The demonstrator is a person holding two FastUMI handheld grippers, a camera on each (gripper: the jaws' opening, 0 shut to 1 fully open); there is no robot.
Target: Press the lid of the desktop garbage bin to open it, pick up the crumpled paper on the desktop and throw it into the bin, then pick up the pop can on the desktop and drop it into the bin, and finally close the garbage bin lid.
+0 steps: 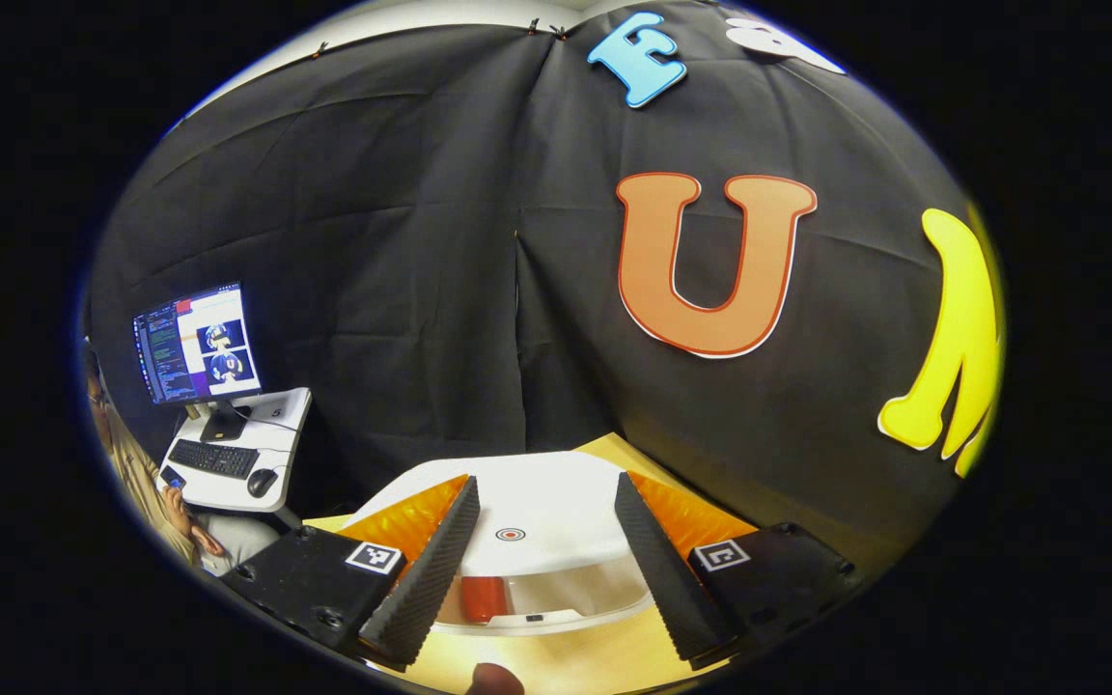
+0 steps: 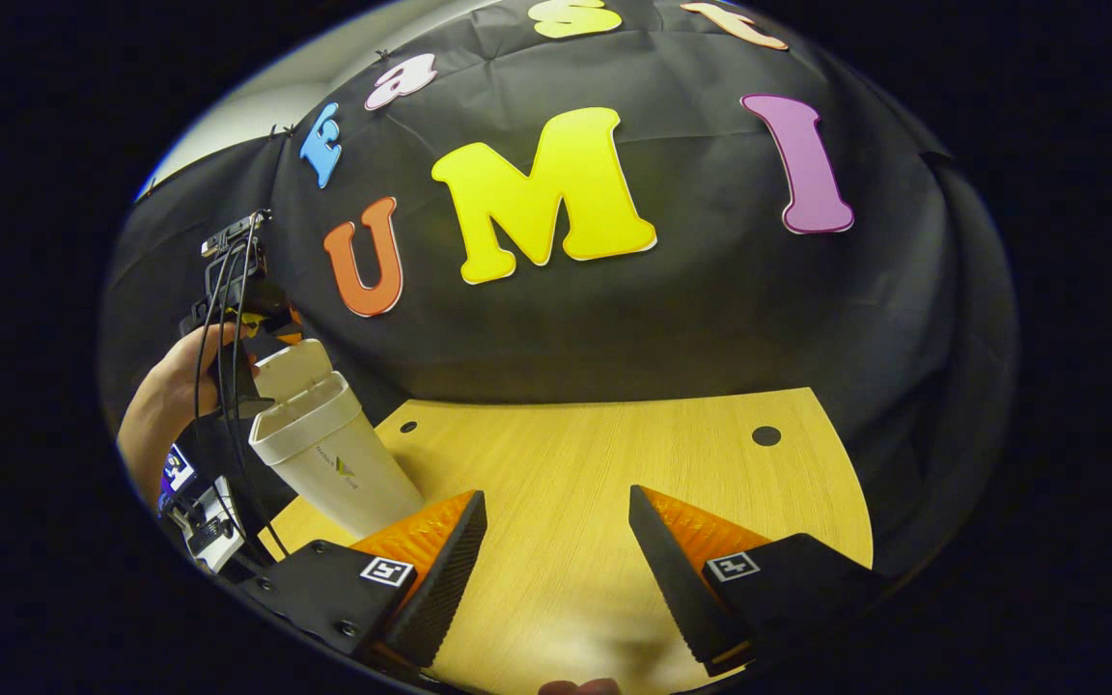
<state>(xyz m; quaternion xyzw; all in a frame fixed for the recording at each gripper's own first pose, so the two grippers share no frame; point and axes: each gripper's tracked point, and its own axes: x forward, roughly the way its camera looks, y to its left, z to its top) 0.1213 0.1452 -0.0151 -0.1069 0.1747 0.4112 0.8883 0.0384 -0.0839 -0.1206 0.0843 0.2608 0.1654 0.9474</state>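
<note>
Bin (image 2: 329, 449) at table (image 2: 614, 483) left edge, lid (image 1: 527, 512) up — red can (image 1: 482, 598) visible inside, paper not seen on desktop. Left gripper (image 1: 544, 569) hovers over lid, jaws wide, empty; right gripper (image 2: 556, 569) wide, empty. Remaining, likely: close lid.

left gripper view close above bin (image 1: 537, 541), right gripper view farther back, sharing bin (image 2: 329, 449)

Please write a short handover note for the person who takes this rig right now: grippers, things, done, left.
Left gripper: open, above the bin, facing its raised lid.
Right gripper: open and empty, over the bare table.
Something red lies inside the bin, probably the can; I cannot see the paper.
Done: lid opened, apparently the can dropped.
Left: check that the paper is inside, then close the lid.
</note>
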